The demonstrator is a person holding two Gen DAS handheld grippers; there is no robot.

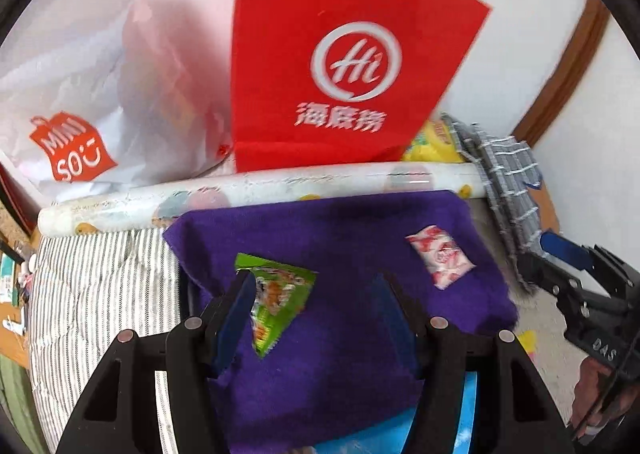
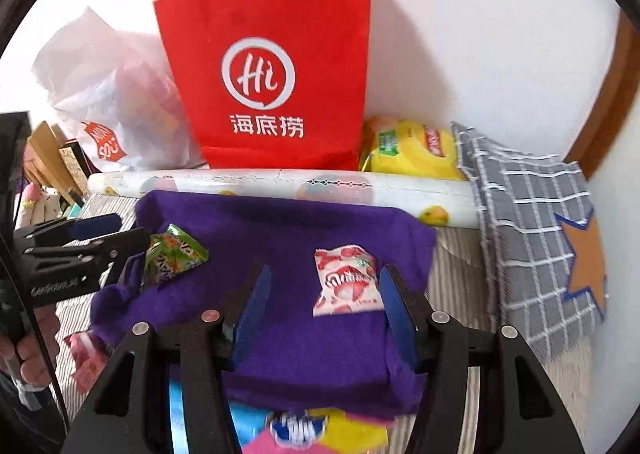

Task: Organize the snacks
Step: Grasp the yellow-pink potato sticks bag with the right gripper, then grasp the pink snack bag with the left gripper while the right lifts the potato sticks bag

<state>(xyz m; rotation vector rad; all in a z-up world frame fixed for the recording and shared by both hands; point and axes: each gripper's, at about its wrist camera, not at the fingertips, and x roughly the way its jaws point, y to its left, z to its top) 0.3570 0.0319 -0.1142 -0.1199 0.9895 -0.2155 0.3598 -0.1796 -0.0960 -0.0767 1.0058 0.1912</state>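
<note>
Two packets on the purple cloth point(image 2: 280, 318): green packet point(image 1: 276, 298) against the open left tool point(image 1: 316, 294), red-white packet point(image 2: 346, 280) between the open right tool point(image 2: 324, 290) fingers.

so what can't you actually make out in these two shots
- Inside of the red paper carrier bag: hidden by its own front in both views.
- Contents of the white plastic shopping bag: only vague shapes through the film.
- Print on the green snack packet: motion-blurred in the left wrist view, and the left gripper finger covers one edge.
- Colourful item under the purple cloth: cut off by the frame bottom.
</note>
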